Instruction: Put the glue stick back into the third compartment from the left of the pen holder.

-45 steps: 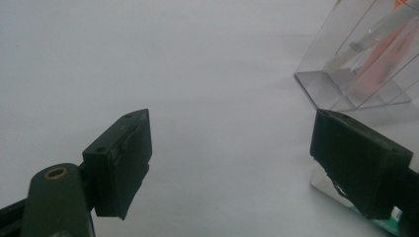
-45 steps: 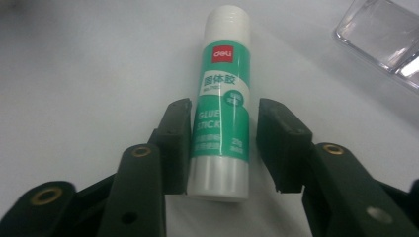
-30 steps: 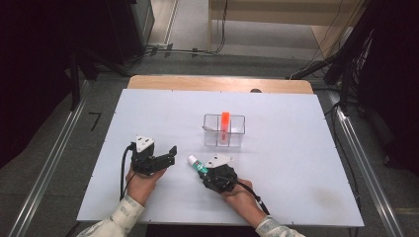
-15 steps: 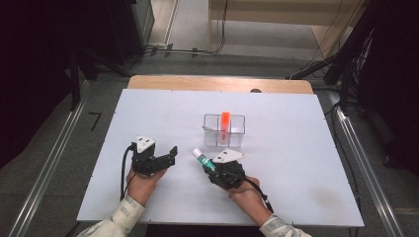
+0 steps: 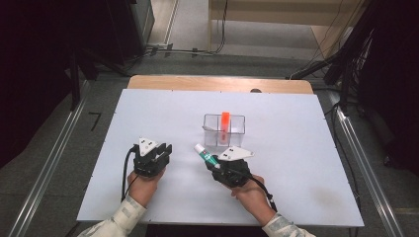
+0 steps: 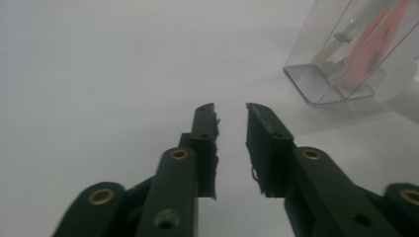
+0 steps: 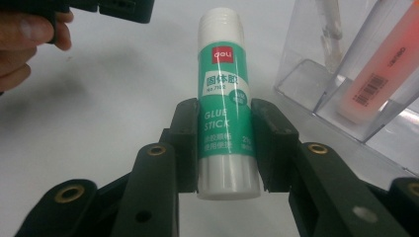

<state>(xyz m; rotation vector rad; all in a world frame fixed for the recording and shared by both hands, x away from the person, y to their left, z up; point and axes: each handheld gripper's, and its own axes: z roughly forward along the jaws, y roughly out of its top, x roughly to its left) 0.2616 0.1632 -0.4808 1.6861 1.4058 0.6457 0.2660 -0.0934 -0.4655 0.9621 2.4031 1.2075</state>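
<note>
A green-and-white glue stick (image 5: 205, 154) (image 7: 225, 74) is clamped between the jaws of my right gripper (image 5: 215, 163) (image 7: 227, 116), white cap pointing up-left, held a little above the white table (image 5: 296, 148). Just beyond it stands a clear two-part box (image 5: 238, 119) (image 7: 316, 59) (image 6: 341, 59) holding an orange marker (image 5: 225, 123) (image 7: 375, 74) and a pale pen (image 5: 210, 129). My left gripper (image 5: 165, 149) (image 6: 231, 111) rests low over the table at the left. Its jaws have just been closing and now stand a narrow gap apart with nothing between them.
The white table sits on a wooden top (image 5: 217, 83) with grey floor and metal rails (image 5: 54, 163) at both sides. Cables trail from both grippers toward the person's forearms at the table's near edge. Dark equipment and cables stand beyond the far edge.
My right gripper has risen and moved slightly toward the clear box with the glue stick. The left gripper stayed put while its jaws came together.
</note>
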